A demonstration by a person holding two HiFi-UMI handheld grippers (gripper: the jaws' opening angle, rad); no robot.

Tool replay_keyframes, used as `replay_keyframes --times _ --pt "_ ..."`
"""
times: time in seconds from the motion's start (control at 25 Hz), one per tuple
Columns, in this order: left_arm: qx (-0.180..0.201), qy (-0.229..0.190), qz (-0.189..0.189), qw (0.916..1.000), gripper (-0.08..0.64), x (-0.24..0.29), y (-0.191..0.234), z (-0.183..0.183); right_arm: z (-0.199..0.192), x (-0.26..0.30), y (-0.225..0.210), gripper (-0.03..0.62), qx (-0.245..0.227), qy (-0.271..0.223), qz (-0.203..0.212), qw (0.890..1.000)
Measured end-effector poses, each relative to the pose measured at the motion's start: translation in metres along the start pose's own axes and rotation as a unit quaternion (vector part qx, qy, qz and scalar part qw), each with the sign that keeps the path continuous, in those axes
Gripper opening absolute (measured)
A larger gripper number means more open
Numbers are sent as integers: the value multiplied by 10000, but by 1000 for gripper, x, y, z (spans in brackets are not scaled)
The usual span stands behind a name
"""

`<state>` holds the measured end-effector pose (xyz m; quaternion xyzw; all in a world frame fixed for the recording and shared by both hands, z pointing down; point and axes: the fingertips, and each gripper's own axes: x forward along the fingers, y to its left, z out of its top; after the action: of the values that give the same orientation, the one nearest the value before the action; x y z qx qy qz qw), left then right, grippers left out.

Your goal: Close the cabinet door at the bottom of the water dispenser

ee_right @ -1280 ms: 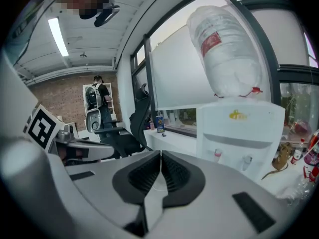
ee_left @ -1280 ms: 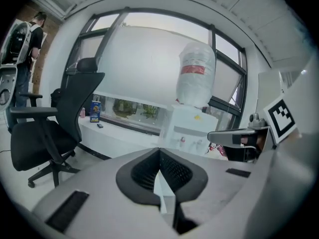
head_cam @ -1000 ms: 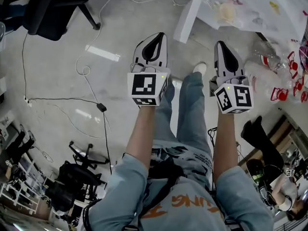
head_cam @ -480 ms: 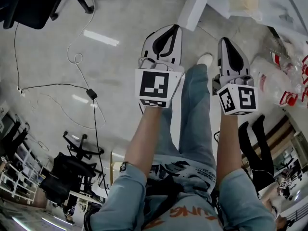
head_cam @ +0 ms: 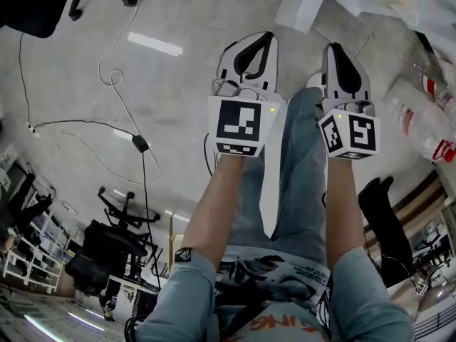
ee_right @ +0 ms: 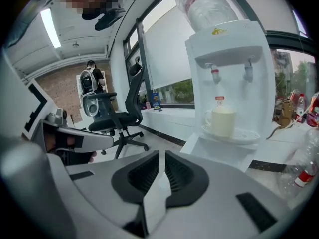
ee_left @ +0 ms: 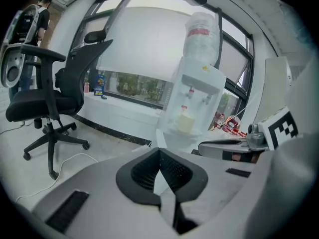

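The cabinet door (ee_right: pixel 222 156) seems to be the flat white panel sticking out low on the smooth white water dispenser (ee_right: pixel 229 68). It is ahead of both tools, apart from them. The left hand-held gripper (ee_left: pixel 159 152) and right hand-held gripper (ee_right: pixel 162 154) are pinched closed, holding nothing. The clear bottle (ee_right: pixel 204 4) has a red label too blurry to read.

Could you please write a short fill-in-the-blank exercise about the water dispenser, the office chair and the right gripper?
1. The big bottle stands upside down on ____ of the water dispenser.
2. On its drip tray stands exactly ____ mug.
3. The office chair has a ____ seat.
4. The right gripper has its fingers ____, with nothing between them.
Missing words: top; one; black; shut.
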<state>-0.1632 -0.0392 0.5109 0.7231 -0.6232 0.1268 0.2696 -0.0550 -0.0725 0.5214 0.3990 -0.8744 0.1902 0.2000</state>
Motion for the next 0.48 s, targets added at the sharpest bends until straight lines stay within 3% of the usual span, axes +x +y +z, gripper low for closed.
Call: replay_keyframes --times 0.24,0.48 --pt "-74 93 -38 9999 20 7 -2 -15 -20 14 -3 46 -31 67 -103 9999" --pt "-12 252 -129 9996 20 10 4 -31 -50 36 2 168 101 309 -146 9994"
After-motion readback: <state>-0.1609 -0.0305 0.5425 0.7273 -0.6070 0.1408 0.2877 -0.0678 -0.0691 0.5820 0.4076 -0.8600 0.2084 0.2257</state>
